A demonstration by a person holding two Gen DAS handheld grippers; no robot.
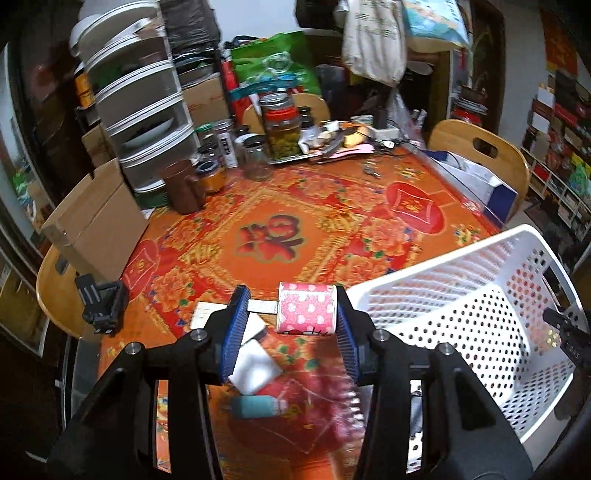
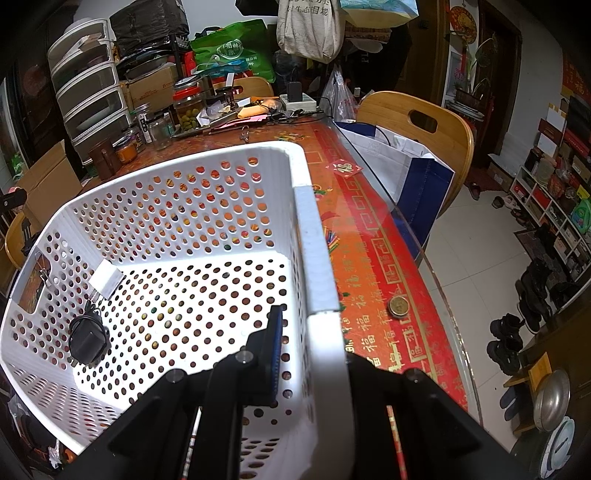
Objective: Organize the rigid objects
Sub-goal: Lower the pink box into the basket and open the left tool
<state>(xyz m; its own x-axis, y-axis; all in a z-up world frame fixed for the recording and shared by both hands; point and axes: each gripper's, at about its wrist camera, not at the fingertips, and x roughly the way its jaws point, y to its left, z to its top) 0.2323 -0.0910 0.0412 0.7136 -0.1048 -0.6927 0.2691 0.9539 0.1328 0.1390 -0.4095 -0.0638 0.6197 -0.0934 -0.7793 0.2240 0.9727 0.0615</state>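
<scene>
The left gripper (image 1: 291, 321) has its jaws spread around a pink polka-dot tape roll (image 1: 306, 308). The right gripper (image 2: 314, 354) pinches the white perforated plastic basket (image 2: 184, 206) by its rim.

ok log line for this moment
left gripper: jaws open beside pink box | right gripper: shut on basket wall | in basket: adapter

Tablecloth (image 2: 373, 266): repeated 福; red sticker (image 2: 344, 168): 福; tote bag (image 2: 309, 26): 生态.

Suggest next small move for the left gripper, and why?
Probably carry the pink polka-dot roll right, over the white basket's rim. The left gripper is open, the roll beside one finger; the right gripper clamps the basket wall.
</scene>
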